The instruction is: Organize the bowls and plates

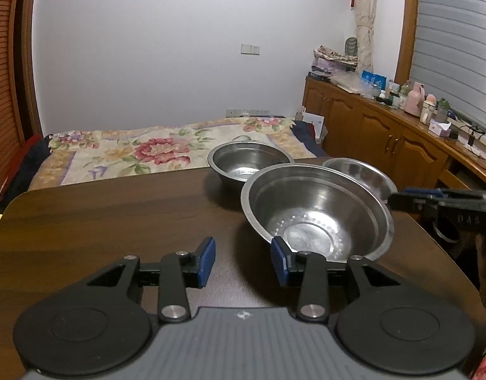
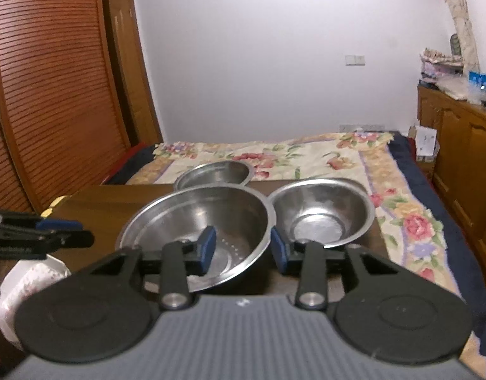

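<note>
Three steel bowls stand on the dark wooden table (image 1: 116, 215). The large bowl (image 1: 317, 218) (image 2: 195, 221) is nearest, a smaller bowl (image 1: 360, 174) (image 2: 322, 212) touches its right side, and a third bowl (image 1: 249, 163) (image 2: 214, 172) sits at the far edge. My left gripper (image 1: 243, 261) (image 2: 62, 234) is open over bare table, its right pad just beside the large bowl's near left rim. My right gripper (image 2: 243, 250) (image 1: 401, 201) is open too. The large bowl's right rim runs between its blue pads, which do not press on it.
A white dish with a red pattern (image 2: 31, 281) lies at the table's left near corner, below the left gripper. Beyond the table is a bed with a floral cover (image 1: 148, 148). Wooden cabinets (image 1: 385, 133) with clutter on top line the right wall.
</note>
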The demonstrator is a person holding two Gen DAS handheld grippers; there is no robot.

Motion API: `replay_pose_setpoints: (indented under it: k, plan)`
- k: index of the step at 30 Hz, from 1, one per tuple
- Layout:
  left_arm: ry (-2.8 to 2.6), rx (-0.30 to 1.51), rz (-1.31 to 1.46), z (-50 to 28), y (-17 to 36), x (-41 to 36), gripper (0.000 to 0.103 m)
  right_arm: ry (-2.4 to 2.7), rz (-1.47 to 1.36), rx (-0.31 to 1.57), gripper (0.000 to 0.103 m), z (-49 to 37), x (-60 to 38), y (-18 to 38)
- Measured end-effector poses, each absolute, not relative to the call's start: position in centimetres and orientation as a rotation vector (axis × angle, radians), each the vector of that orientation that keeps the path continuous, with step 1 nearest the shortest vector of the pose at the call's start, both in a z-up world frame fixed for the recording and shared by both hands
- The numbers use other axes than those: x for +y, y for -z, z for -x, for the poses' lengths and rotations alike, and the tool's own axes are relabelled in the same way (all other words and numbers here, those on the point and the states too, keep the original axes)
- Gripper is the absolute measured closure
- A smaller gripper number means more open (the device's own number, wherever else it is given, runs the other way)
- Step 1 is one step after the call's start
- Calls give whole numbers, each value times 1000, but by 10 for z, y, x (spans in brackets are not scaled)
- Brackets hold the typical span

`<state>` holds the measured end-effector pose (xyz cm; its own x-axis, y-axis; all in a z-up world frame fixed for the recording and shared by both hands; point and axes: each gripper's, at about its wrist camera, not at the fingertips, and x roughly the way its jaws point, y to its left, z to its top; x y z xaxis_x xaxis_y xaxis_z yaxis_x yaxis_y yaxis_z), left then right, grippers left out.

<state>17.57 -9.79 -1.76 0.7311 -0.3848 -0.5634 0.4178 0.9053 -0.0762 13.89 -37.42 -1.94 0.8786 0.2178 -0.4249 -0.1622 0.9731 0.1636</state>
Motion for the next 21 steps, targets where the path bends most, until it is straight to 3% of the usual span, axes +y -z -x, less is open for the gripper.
replay_pose_setpoints:
  k: [4,7,21]
  plan:
    - [446,620,-59,-189,21,-105,61,-213,-136,474,59,-145,-376,28]
    - [452,629,-54,-197,22,-110,55,-216,-156,484,54,-147,-378,30]
    - [488,688,-29,-226,36,-132,55,-242,-191,511,53,-157,-377,36]
